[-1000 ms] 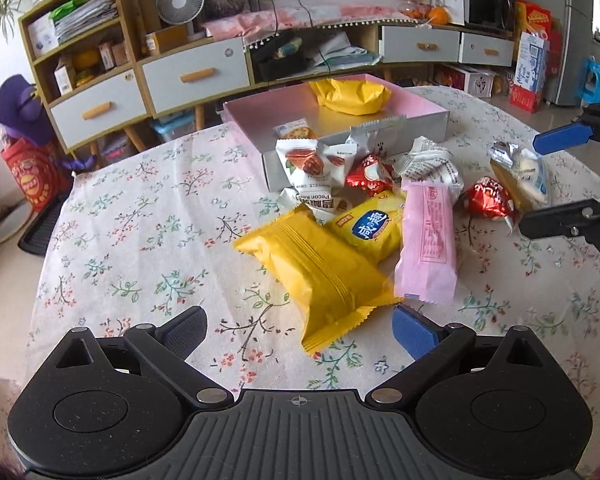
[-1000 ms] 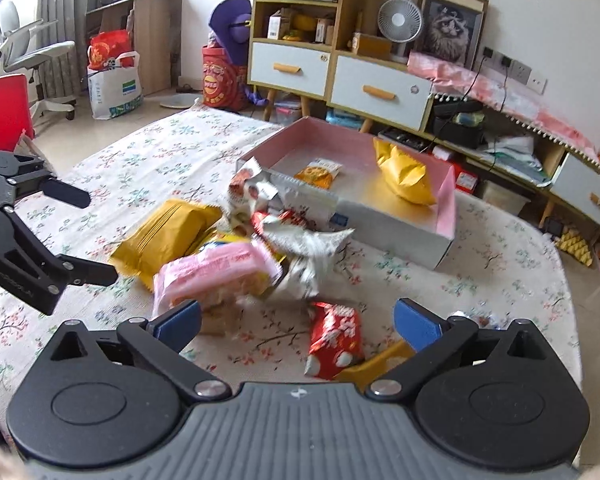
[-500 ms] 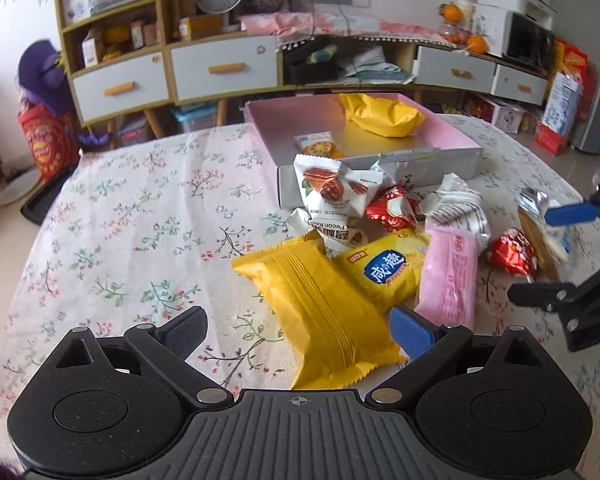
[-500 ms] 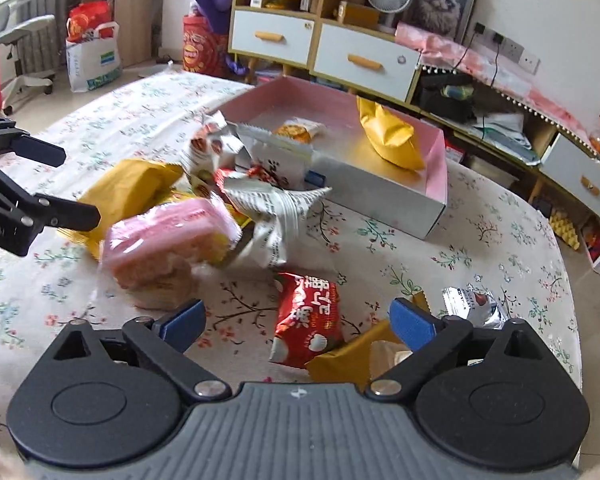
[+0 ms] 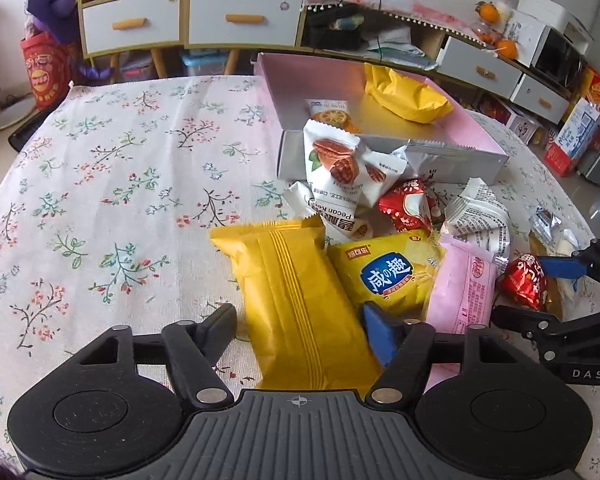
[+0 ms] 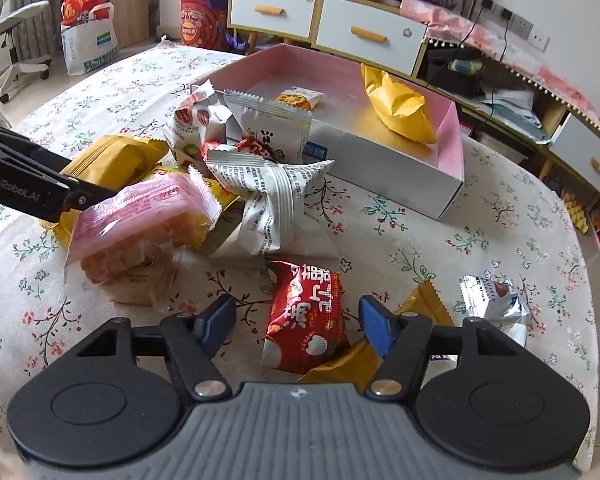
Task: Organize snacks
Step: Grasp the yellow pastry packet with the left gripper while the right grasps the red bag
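**On the floral tablecloth: snack pile beside the pink box**

Beside the pink box (image 5: 452, 152), the landmark here, lies my snack heap. Nearest that box's front wall sit the pecan packets (image 5: 336, 164). Farther out, my left gripper (image 5: 300, 320) is closing around the large yellow packet (image 5: 296, 300), pads not yet pressing. My right gripper (image 6: 296, 316) is closing around the small red packet (image 6: 306, 320), likewise unpinched.

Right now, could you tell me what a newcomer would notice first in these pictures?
A heap of snack packets on the floral tablecloth, in front of a pink box already holding a yellow bag. The left gripper is closing around a big yellow packet; the right gripper is closing around a red packet.
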Available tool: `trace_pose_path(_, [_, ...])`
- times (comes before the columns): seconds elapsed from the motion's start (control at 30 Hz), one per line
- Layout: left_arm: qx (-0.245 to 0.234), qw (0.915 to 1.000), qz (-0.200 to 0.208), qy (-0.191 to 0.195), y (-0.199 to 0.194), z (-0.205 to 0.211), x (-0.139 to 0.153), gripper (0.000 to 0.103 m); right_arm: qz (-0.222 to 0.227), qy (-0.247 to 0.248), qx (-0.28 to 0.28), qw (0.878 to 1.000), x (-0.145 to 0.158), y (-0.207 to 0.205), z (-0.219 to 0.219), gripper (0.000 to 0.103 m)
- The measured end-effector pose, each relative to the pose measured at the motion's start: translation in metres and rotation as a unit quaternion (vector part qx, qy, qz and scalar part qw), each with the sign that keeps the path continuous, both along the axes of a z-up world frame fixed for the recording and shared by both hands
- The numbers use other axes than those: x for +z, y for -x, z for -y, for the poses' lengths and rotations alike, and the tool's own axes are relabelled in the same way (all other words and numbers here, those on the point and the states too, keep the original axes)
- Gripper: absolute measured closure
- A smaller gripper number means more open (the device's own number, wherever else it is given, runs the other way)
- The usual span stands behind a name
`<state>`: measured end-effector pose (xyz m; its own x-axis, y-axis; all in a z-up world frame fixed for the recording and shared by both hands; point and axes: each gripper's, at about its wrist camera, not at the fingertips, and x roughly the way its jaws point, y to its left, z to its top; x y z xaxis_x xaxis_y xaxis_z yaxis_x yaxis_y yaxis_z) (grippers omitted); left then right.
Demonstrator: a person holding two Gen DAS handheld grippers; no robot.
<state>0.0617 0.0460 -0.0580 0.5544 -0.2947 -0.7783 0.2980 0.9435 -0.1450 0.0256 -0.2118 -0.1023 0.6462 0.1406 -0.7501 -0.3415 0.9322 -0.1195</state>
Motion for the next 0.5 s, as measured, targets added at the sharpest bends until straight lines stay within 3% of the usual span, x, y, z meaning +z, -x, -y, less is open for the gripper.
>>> trace_pose_path(0.07, [-0.004, 1.0000, -0.001, -0.001, 0.0002, 0.0005, 0.0005, 0.045, -0.004, -0.006, 0.000, 1.000, -0.0001, -0.0008, 0.0015, 0.043])
trace_pose_path(0.3, [-0.007, 0.9997, -0.001, -0.025, -0.0004, 0.0030, 0.0059, 0.062, -0.013, -0.016, -0.001, 1.000, 0.0024, -0.0021, 0.0017, 0.068])
trace_pose_path(0.5, [-0.003, 0.9992, 0.000, -0.039, 0.0006, 0.0004, 0.0079, 0.068, -0.009, -0.003, 0.000, 1.000, 0.0050, -0.0017, -0.0013, 0.070])
